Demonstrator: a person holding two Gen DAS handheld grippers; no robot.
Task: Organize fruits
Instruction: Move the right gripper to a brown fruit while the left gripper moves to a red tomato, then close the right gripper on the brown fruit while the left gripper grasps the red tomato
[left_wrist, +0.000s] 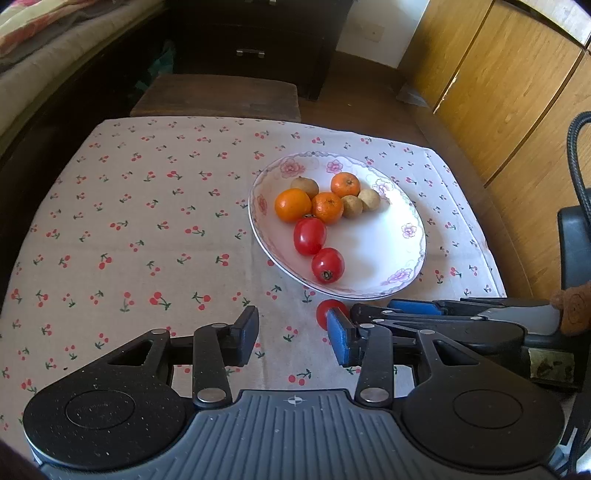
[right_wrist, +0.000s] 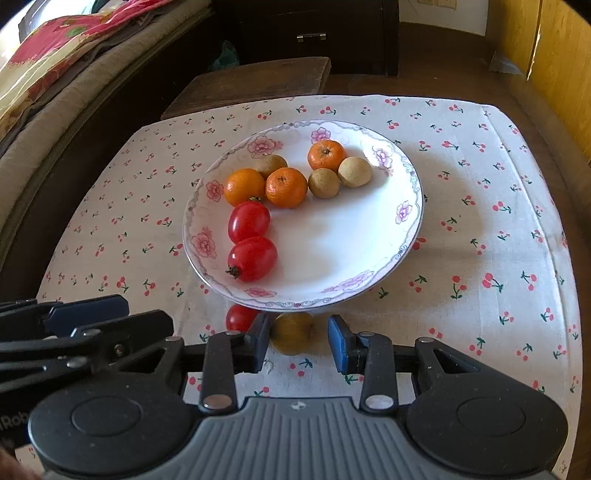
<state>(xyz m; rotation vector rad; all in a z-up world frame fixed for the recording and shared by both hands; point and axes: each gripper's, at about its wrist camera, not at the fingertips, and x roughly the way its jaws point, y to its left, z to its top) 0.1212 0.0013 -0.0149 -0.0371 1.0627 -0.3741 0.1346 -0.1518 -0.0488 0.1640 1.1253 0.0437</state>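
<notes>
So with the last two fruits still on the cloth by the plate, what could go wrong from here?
1. The brown fruit sits between the right gripper jaws, nearer one side; an uneven close could roll it away.
2. The red tomato lies tight against the plate rim, so either gripper could nudge the plate.
3. The left gripper is close alongside, so the two could bump.

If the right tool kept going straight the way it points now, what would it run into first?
Most likely the brown longan lying on the tablecloth, just ahead of the right tool, between its open fingers. The near rim of the plate comes right behind it. Depth is hard to judge here.
</notes>
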